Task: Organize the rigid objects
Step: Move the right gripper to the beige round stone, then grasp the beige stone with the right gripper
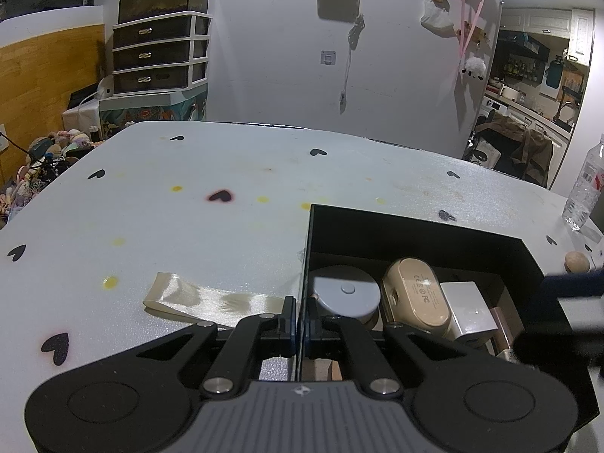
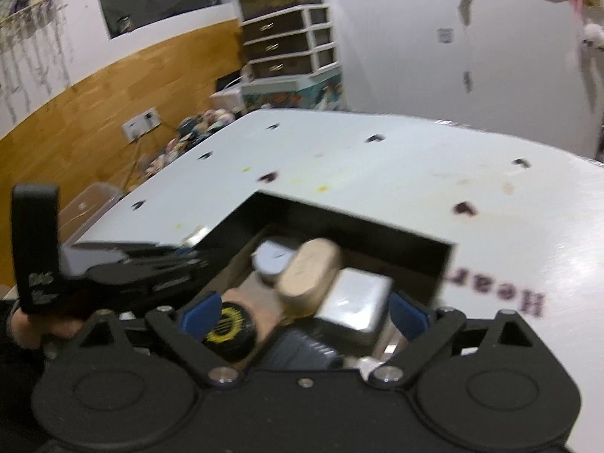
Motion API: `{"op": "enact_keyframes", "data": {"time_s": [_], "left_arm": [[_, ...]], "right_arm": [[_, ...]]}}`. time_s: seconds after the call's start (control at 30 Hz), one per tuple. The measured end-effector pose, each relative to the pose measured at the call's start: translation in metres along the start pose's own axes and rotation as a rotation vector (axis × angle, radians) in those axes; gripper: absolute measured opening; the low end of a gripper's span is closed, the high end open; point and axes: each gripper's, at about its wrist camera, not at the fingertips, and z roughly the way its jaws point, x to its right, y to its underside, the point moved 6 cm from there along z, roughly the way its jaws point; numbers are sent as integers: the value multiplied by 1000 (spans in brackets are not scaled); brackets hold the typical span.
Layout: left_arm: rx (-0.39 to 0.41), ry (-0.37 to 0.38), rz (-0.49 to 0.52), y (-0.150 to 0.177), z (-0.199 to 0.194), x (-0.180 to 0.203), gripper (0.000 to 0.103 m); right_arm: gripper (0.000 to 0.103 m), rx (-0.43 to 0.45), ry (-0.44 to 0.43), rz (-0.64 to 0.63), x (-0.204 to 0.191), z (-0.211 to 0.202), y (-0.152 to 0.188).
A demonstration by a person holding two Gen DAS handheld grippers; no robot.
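Your left gripper [image 1: 301,324] is clamped on the left wall of the black box [image 1: 415,222], its jaws pinched tight on the thin edge; the box sits on the white desk [image 1: 188,207] with black hearts; a cream ribbon [image 1: 211,298] lies just left of it; inside, a grey round case [image 1: 345,290], a beige oval case [image 1: 417,294] and a white block [image 1: 466,309] crowd together; your right gripper [image 2: 304,315] hangs over the box with jaws spread wide, gripping nothing; a black-and-yellow disc [image 2: 230,330] lies below it.
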Motion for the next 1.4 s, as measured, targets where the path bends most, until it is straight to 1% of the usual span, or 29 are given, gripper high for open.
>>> {"op": "enact_keyframes", "data": {"time_s": [0.27,0.4,0.5,0.6,0.73,0.87,0.93,1.03,1.1,1.17,1.2,1.27,1.4], "left_arm": [[-2,-7,0,0,1,-1,3],[-2,-7,2,0,1,-1,3],[-2,-8,4,0,0,-2,3],[-2,-8,4,0,0,-2,3],[-1,-7,2,-1,0,-2,3],[-1,-7,2,-1,0,-2,3],[-1,-7,2,-1,0,-2,3],[0,-4,1,-1,-1,-1,3],[0,-5,2,-1,0,-1,3],[1,-4,0,-1,-1,-1,3],[1,-4,0,-1,-1,0,3],[1,-4,1,-1,0,0,3],[1,-4,0,-1,0,0,3]], "right_arm": [[103,82,155,46,51,-16,-14],[103,131,270,86,89,-21,-18],[103,148,352,129,122,-24,-16],[103,151,415,174,155,-23,-11],[103,147,519,244,197,-23,1],[103,120,600,290,227,-19,13],[103,92,638,319,240,-15,20],[103,76,689,329,256,-11,31],[103,70,698,321,263,-10,38],[103,63,679,305,267,-6,42],[103,67,657,300,269,-5,44],[103,73,582,298,271,-3,47],[103,84,579,261,272,-5,49]]}}
